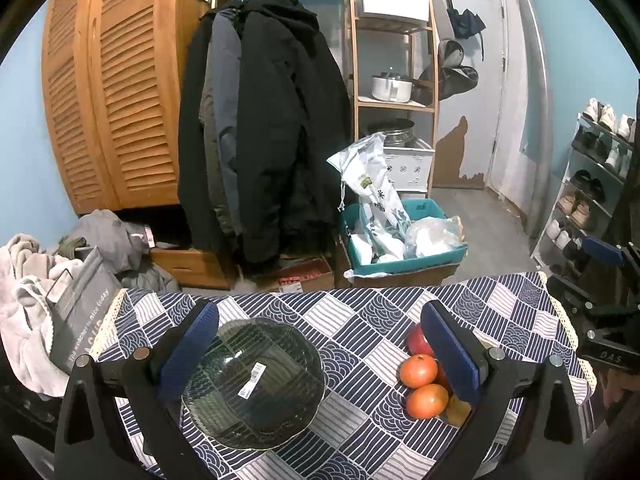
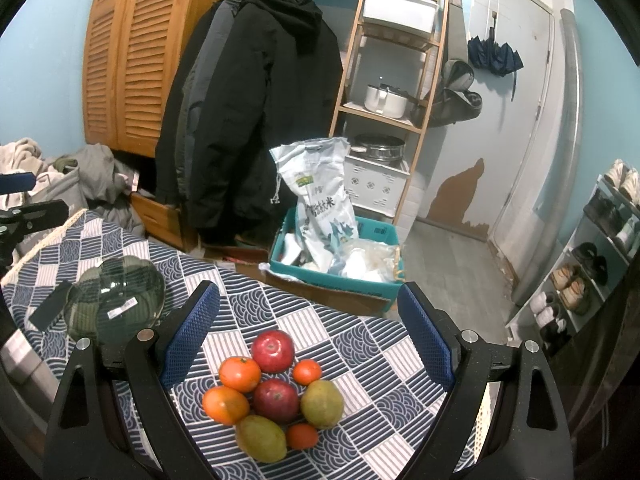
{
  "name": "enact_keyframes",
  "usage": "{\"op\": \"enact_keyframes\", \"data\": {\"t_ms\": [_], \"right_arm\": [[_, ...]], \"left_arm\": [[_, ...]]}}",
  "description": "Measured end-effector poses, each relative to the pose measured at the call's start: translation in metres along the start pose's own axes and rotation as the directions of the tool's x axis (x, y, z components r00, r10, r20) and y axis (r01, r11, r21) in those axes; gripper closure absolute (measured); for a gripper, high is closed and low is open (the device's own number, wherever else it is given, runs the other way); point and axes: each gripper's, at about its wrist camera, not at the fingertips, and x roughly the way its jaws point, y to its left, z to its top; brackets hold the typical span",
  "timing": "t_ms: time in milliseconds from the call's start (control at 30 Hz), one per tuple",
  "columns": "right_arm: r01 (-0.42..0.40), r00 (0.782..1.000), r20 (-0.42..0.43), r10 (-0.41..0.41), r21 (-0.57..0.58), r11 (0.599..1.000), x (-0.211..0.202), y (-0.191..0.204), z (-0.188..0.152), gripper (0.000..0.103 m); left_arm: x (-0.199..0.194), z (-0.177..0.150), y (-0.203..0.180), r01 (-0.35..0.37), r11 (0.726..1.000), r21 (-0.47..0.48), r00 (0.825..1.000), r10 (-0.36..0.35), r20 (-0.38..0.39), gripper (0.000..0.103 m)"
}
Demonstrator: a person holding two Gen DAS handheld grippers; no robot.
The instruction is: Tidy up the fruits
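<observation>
Wide-open right tongs (image 2: 310, 336) over piled fruit (image 2: 276, 392): firm, round, roll-prone; grip across middle. Left tongs (image 1: 320, 344) wide over fragile glass bowl (image 1: 256, 384).

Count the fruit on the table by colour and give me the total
Red apples: 2
Orange fruits, large: 2
Orange fruits, small: 2
Green-yellow fruits: 2
Total: 8

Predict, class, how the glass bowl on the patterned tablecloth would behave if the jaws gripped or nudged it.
The glass bowl looks rigid and probably fragile: it is clear ribbed glass. Its smooth rim may slip between the padded jaws. Pushed, it would likely slide or drag the tablecloth rather than tip, since it sits wide and low, well apart from the fruit pile.
</observation>
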Motion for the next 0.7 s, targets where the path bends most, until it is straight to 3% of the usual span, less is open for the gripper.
{"op": "enact_keyframes", "data": {"t_ms": [700], "right_arm": [[0.003, 1.0, -0.003, -0.003, 0.001, 1.0, 0.0006, -0.0001, -0.0001, 0.014]], "left_arm": [[0.0031, -0.0062, -0.003, 0.004, 1.0, 0.023, 1.0, -0.004, -0.01, 0.001]]}}
